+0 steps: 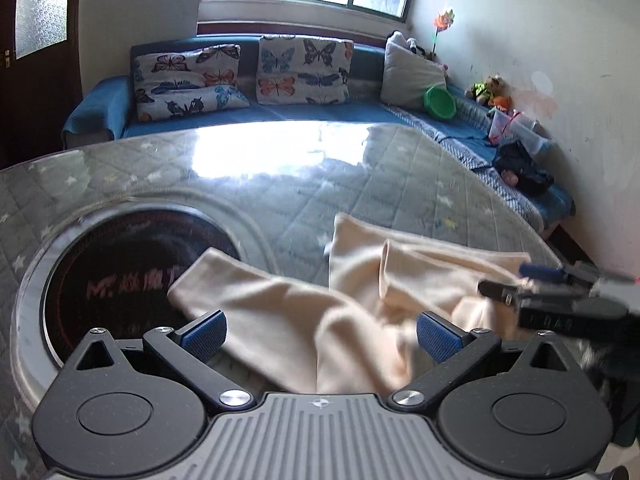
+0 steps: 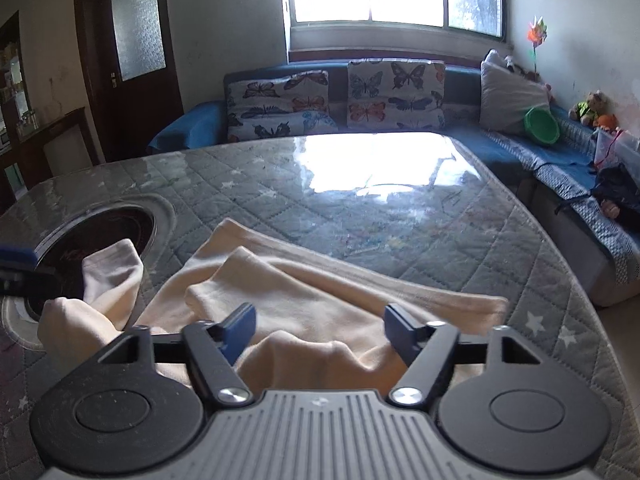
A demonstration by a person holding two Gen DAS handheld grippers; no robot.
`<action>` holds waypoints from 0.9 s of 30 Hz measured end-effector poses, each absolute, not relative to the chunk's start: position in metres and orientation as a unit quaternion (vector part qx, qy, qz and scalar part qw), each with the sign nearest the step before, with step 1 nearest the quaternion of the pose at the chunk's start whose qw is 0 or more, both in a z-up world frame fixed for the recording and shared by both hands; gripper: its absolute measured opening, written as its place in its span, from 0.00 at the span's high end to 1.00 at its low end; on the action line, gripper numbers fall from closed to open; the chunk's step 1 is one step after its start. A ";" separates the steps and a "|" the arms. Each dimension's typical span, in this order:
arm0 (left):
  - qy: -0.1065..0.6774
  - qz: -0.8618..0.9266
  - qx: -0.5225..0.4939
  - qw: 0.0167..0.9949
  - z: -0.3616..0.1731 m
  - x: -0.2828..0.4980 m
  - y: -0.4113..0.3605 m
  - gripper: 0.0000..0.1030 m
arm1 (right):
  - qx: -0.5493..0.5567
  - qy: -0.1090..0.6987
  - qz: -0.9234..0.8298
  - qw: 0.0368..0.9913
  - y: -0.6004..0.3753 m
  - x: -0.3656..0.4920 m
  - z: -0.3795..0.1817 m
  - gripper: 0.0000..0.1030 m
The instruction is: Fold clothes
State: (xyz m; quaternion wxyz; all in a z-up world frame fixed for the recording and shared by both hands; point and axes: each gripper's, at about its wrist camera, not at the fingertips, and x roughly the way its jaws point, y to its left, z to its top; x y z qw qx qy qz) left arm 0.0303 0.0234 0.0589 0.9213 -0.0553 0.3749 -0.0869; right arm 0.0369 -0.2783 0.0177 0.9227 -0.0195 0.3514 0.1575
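A cream garment point(image 1: 360, 280) lies crumpled on the quilted grey table point(image 1: 280, 184), one sleeve reaching over the round dark hob point(image 1: 120, 264). My left gripper point(image 1: 320, 334) hangs open just above the near part of the cloth, its blue pads wide apart and touching nothing. My right gripper point(image 2: 320, 330) is open too, with a raised fold of the garment point(image 2: 320, 288) between its pads, which do not press on it. In the left wrist view the right gripper point(image 1: 508, 280) is at the garment's right edge. The left gripper's blue pad point(image 2: 16, 258) shows at the left edge of the right wrist view.
A blue sofa point(image 1: 320, 114) with butterfly cushions point(image 1: 188, 80) runs behind the table and along the right wall. A green bowl point(image 1: 440, 102), soft toys point(image 1: 490, 90) and a dark bundle point(image 1: 524, 168) lie on it. The far half of the glossy table point(image 2: 360, 200) carries nothing.
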 end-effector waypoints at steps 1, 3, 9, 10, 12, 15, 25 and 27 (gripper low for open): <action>0.370 -0.089 -0.054 0.923 0.060 0.035 0.023 0.02 | -0.022 0.360 0.160 0.919 -0.279 0.036 0.015 0.42; 0.365 -0.095 -0.050 0.925 0.060 0.047 0.020 0.03 | -0.026 0.375 0.168 0.911 -0.279 0.033 0.010 0.48; 0.374 -0.107 -0.029 0.921 0.040 0.087 0.009 0.25 | -0.033 0.398 0.204 0.894 -0.285 0.002 0.004 0.61; 0.376 -0.108 -0.024 0.920 0.035 0.093 0.007 0.27 | -0.033 0.401 0.211 0.891 -0.285 -0.003 0.005 0.61; 0.386 -0.118 -0.022 0.915 0.023 0.101 0.004 0.27 | -0.035 0.404 0.224 0.886 -0.285 -0.013 0.008 0.61; 0.399 -0.131 -0.021 0.907 0.008 0.108 0.000 0.27 | -0.026 0.399 0.230 0.887 -0.289 -0.021 0.014 0.56; 0.399 -0.163 0.021 0.902 -0.016 0.109 -0.014 0.57 | 0.039 0.391 0.139 0.909 -0.338 -0.016 0.008 0.28; 0.392 -0.165 0.028 0.904 -0.017 0.107 -0.015 0.72 | 0.040 0.397 0.137 0.907 -0.342 -0.015 0.000 0.28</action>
